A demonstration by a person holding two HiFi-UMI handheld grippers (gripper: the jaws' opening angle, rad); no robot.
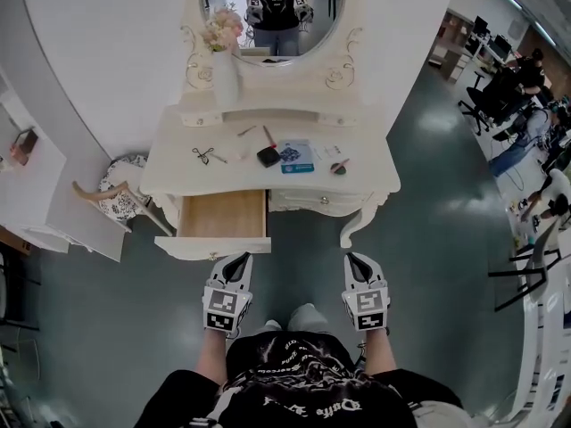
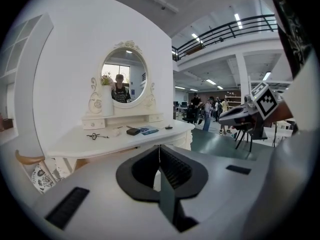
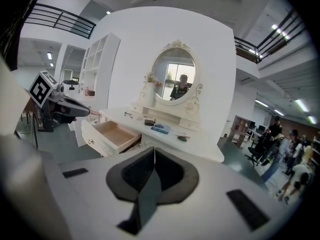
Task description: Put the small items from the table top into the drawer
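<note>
Left gripper (image 1: 235, 264) and right gripper (image 1: 357, 264): jaws closed, empty, well back from the counter (image 1: 169, 175). Risk: flat scissors (image 1: 206, 155) may slip from the jaws before reaching the open drawer (image 1: 223, 214).

Both forearms (image 1: 212, 357) sit tucked in close to the body, the left gripper (image 1: 239, 260) and the right gripper (image 1: 355, 259) level side by side and pointing straight ahead, each with its jaws pressed together and nothing between them.
</note>
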